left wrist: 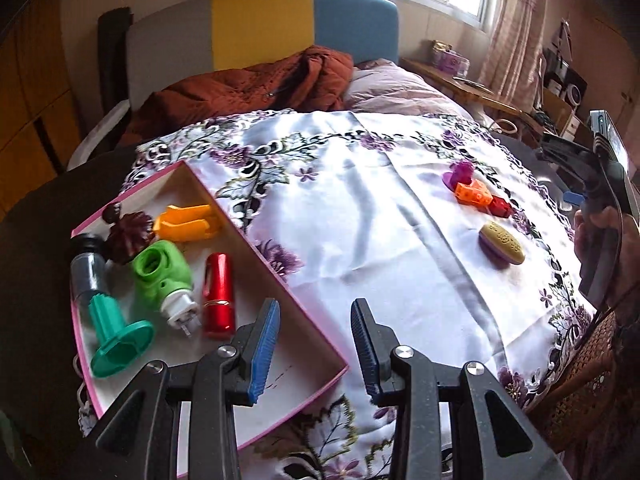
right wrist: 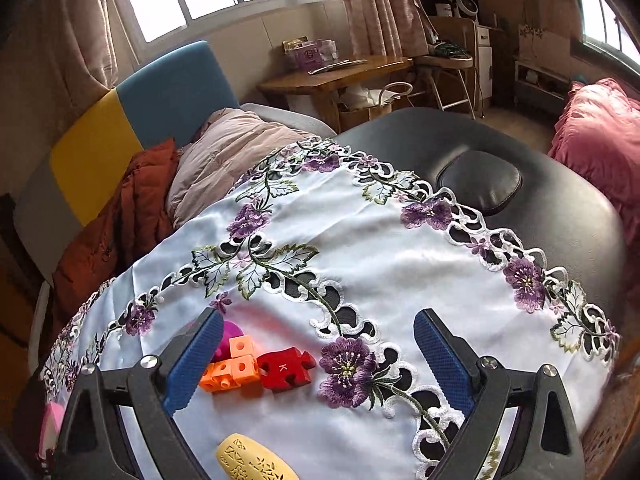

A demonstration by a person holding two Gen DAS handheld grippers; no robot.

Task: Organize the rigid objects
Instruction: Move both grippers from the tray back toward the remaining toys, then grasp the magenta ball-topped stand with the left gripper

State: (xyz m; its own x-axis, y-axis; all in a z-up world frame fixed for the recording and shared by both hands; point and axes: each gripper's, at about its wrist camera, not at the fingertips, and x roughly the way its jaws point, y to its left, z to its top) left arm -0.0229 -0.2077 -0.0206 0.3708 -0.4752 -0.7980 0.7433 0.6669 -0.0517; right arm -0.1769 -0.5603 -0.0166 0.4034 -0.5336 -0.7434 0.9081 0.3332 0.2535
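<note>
A pink-rimmed box [left wrist: 256, 244] lies on the floral cloth at left. It holds a red tube [left wrist: 218, 294], a green plug-in device [left wrist: 162, 276], a teal funnel-shaped piece [left wrist: 116, 340], an orange clip [left wrist: 188, 222], a dark bottle [left wrist: 86, 268] and a maroon flower piece [left wrist: 128, 236]. My left gripper [left wrist: 316, 346] is open and empty over the box's near right wall. On the cloth lie orange cubes [right wrist: 230, 372], a red puzzle block [right wrist: 286, 368], a purple piece [right wrist: 230, 338] and a yellow oval [right wrist: 252, 460]. My right gripper [right wrist: 320, 364] is open and empty above them.
The cloth [right wrist: 360, 248] covers a black padded table [right wrist: 560, 208]. A bed with an orange quilt [left wrist: 256, 88] and a coloured headboard [left wrist: 260, 24] stands behind. A wooden desk [right wrist: 332, 76] stands by the window. The right gripper's body [left wrist: 604, 200] shows at the left wrist view's right edge.
</note>
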